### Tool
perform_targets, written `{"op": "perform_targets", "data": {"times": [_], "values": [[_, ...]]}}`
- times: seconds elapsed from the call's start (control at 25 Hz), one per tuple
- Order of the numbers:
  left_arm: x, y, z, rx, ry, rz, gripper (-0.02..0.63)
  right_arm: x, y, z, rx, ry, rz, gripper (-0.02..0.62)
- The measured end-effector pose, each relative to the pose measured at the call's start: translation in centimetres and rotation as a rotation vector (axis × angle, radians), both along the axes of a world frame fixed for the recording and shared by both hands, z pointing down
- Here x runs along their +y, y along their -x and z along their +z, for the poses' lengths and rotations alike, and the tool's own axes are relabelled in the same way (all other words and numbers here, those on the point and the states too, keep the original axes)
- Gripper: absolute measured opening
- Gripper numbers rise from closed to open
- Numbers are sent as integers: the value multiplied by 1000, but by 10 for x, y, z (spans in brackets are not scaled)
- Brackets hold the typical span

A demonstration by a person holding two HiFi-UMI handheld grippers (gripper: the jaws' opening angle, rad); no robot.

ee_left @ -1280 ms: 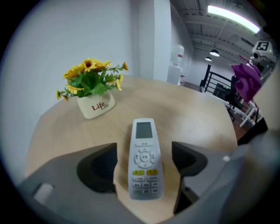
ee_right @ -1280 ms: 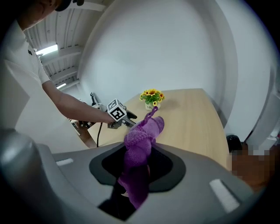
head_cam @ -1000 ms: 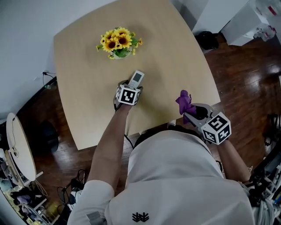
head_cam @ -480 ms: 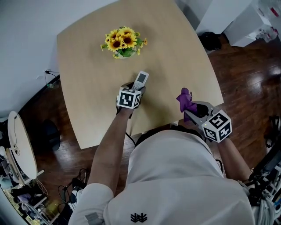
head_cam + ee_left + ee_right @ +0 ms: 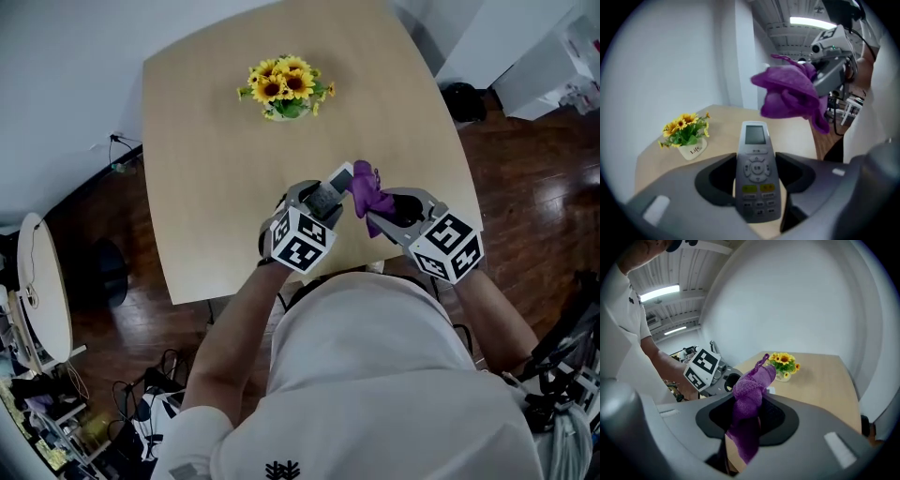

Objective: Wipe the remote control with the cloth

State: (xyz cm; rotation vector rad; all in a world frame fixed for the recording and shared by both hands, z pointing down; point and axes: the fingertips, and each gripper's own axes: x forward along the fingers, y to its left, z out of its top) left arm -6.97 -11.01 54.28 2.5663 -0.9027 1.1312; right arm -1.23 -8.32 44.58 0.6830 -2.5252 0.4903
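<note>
- Purple cloth (image 5: pixel 373 199) bunched and pinched tight in right claw (image 5: pixel 747 416), mid-frame, just beside remote control (image 5: pixel 334 184) screen end
- Left claw (image 5: pixel 757 166) clamped shut on remote control's button end, held clear of counter (image 5: pixel 216 169)
- Step: closing in, wipe likely not started; next needs cloth pressed on the face and dragged along
- Second ago: remote control lay on counter, cloth well right; both since raised together

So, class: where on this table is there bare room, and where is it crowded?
Bare table lies left of the remote, right of the sunflowers, and between those two. It is crowded by the near edge, around remote and cloth.
</note>
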Motion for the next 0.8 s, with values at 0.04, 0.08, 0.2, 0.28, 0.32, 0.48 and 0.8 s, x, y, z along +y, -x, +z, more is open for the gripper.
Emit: {"op": "perform_targets", "data": {"times": [0.04, 0.08, 0.2, 0.28, 0.32, 0.48, 0.8], "values": [[5, -4, -5, -5, -8, 18, 276, 1, 14, -3, -4, -11, -34, 126], [10, -8, -10, -12, -18, 37, 276, 3, 27, -5, -4, -19, -69, 126], [23, -21, -25, -40, -59, 96, 276, 10, 52, -3, 16, -28, -155, 125], [28, -25, -31, -54, -79, 112, 276, 15, 59, 1, 28, -24, -187, 124], [30, -24, -33, -56, -83, 112, 276, 16, 60, 2, 31, -21, -194, 124], [36, -18, -36, -56, -82, 100, 276, 10, 55, 5, 46, -21, -187, 124], [43, -11, -36, -53, -66, 110, 276, -26, 15, 6, 81, -35, -64, 124]]}}
